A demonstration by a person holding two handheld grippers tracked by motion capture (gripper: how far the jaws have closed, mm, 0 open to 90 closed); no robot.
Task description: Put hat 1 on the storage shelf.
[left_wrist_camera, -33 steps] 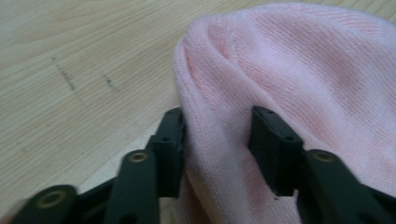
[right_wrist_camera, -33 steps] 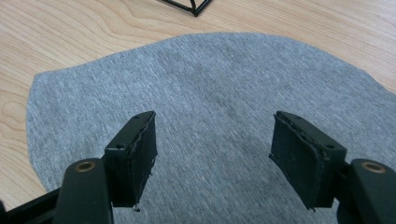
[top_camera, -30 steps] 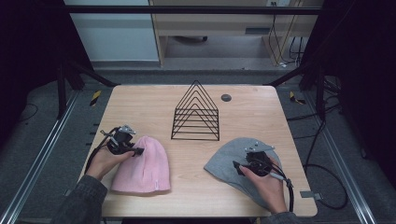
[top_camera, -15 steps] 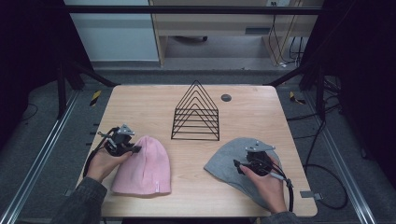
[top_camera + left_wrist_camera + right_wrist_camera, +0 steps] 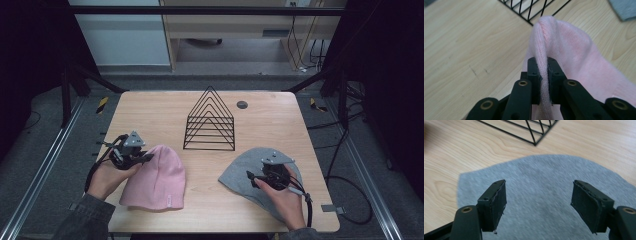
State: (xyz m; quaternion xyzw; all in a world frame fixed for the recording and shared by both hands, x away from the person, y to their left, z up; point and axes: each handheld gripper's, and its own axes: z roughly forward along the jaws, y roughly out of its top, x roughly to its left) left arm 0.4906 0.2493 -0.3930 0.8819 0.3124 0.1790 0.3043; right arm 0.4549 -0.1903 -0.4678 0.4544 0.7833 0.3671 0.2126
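At the bench's near-left corner, the left gripper has closed its jaws on a ridge of the pink beanie — pinch secured, lift likely next. Right gripper hovers wide open, empty, over the grey beanie near-right.

Two beanies, one pink and one grey; one black wire rack; two tools.
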